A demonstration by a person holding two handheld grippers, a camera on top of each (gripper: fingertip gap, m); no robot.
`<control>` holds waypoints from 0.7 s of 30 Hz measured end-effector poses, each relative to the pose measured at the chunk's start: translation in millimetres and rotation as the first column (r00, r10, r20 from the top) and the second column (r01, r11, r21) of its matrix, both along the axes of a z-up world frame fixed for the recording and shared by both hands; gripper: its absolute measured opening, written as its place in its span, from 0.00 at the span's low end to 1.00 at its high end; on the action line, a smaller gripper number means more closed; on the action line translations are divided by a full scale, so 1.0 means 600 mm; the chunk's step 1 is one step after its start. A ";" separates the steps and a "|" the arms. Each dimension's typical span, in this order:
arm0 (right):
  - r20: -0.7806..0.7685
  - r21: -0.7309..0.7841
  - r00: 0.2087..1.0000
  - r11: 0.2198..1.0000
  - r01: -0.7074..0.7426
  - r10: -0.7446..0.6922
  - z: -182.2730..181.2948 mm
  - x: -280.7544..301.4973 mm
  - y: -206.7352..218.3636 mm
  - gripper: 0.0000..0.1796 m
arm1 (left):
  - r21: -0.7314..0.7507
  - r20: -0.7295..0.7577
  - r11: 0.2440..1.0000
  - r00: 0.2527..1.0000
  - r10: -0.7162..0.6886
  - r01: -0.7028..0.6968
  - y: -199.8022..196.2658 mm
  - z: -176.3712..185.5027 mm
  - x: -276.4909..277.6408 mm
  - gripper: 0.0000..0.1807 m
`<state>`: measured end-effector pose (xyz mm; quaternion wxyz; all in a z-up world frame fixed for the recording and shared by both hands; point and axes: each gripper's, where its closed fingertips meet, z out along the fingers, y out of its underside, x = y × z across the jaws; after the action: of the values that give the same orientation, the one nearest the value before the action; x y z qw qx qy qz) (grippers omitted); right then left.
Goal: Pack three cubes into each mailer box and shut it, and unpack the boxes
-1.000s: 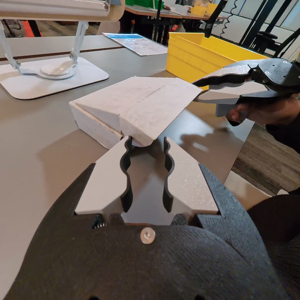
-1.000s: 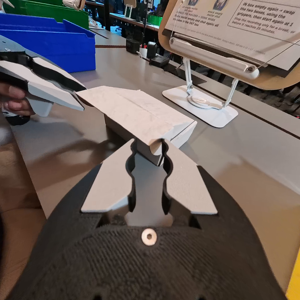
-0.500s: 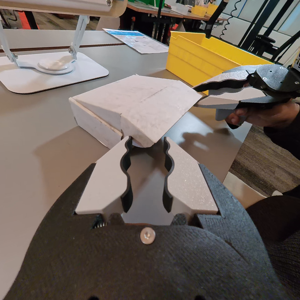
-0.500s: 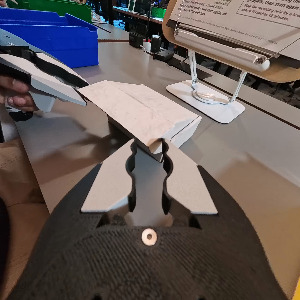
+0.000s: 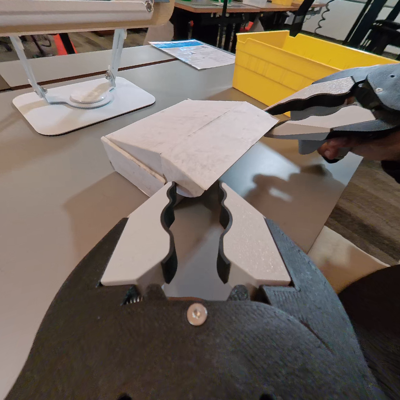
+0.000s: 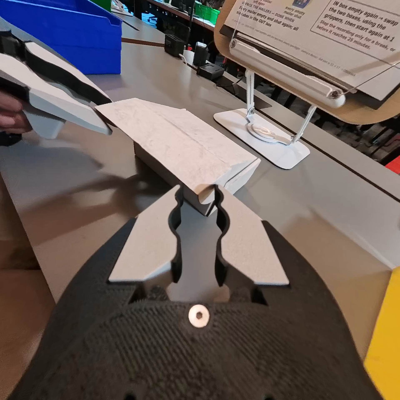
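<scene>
A white mailer box [image 5: 134, 166] sits on the grey table, its lid [image 5: 194, 134] tilted up at the front. The inside is hidden and no cubes show. My left gripper [image 5: 197, 190] is open, with one front corner of the lid between its fingers. My right gripper [image 6: 197, 190] is open too, around the opposite front corner of the lid [image 6: 173, 147]. Each gripper also shows in the other's view: the right one [image 5: 269, 123] and the left one [image 6: 104, 116], each straddling its lid corner with a gap.
A yellow bin [image 5: 281, 62] stands behind the box on the right, a blue bin [image 6: 65, 32] on the left. A document stand's white base [image 5: 86, 104] is behind the box. A printed sheet [image 5: 194, 54] and black chargers [image 6: 199, 58] lie farther back. The table edge [image 5: 346, 184] is close. Both grippers' tips are roughly 30 centimetres from the document stand's white base [image 5: 86, 104]. My right wrist view [image 6: 251, 129] looks at it from another angle.
Both grippers stay at the lid's front corners, still open. The views have shifted a little; the lid's tilt looks about the same.
</scene>
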<state>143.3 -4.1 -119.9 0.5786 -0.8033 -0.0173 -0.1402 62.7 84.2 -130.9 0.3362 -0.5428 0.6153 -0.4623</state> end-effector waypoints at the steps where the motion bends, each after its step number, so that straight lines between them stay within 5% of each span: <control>1: 0.010 -0.002 1.000 1.000 0.002 -0.002 0.000 0.000 0.000 0.14 | 0.016 0.002 1.000 1.000 0.013 -0.013 0.003 0.000 0.001 0.18; 21: 0.023 -0.076 0.999 0.997 -0.023 0.024 -0.017 -0.004 -0.006 0.11 | 0.189 -0.003 0.982 1.000 0.019 -0.018 0.009 -0.009 -0.007 0.08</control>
<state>140.7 -7.9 -129.9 0.5489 -0.8228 -0.0390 -0.1422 58.6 89.8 -136.1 0.3888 -0.5153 0.6522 -0.3975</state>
